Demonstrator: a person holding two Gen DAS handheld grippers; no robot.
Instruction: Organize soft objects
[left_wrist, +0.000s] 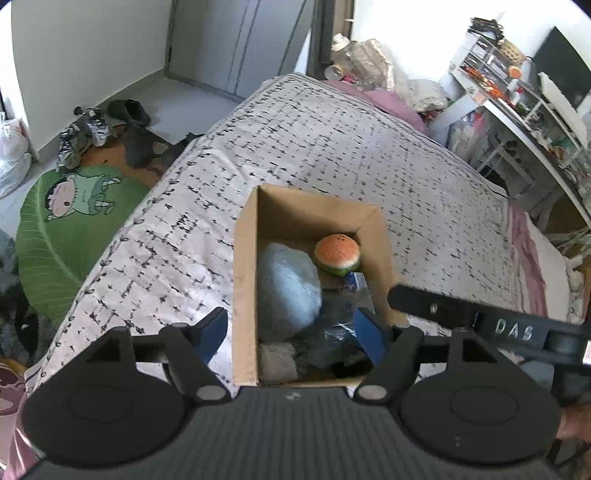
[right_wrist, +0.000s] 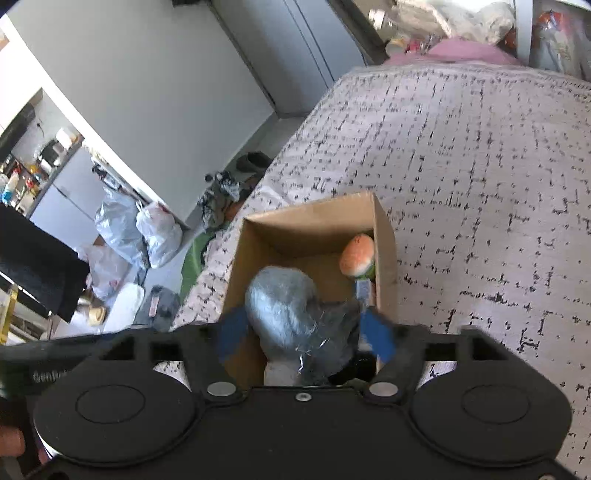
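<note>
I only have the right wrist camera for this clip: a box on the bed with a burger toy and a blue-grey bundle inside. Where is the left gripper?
Observer: The left gripper hangs open over the near end of the box, with one finger outside the left wall and one inside.
Operator: Is it holding anything?
Observer: No. Its jaws are wide apart, with the box wall standing between them.
Operator: What is past the bed on the right side?
Observer: A white desk crowded with small things, with a dark monitor on it.
</note>
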